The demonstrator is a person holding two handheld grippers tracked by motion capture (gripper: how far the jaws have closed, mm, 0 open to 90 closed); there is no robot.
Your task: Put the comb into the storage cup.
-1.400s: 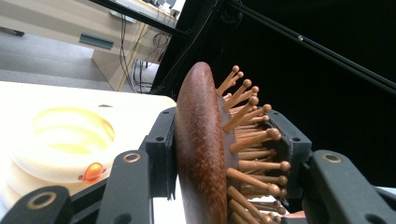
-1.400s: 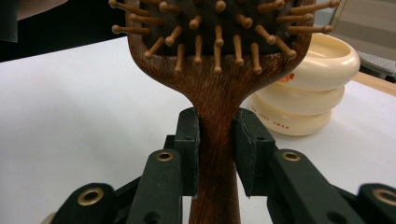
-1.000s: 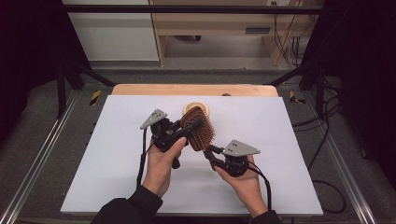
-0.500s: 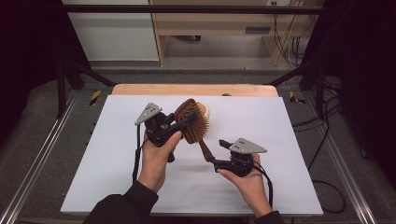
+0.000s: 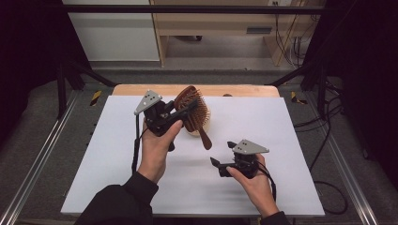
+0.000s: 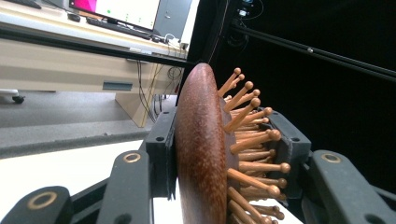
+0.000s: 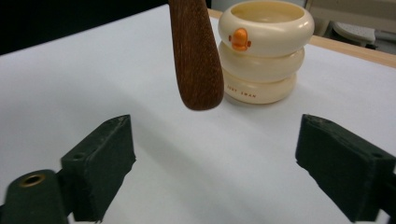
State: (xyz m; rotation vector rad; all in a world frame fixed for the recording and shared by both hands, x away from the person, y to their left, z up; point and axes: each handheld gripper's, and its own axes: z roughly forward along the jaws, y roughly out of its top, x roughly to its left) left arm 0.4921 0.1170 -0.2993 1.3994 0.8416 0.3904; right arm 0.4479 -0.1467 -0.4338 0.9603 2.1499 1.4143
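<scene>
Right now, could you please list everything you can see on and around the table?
Hairbrush: one, brown wood, held up by its head in the left jaws, handle hanging down.
Cup: one, cream with an orange mark, on the table behind the brush.
Table: one, white top with a wooden far edge.
Left gripper: one, black, shut on the brush head.
Right gripper: one, black, low over the table, jaws just opened, nothing between them.
Hands: two, dark sleeves.
</scene>
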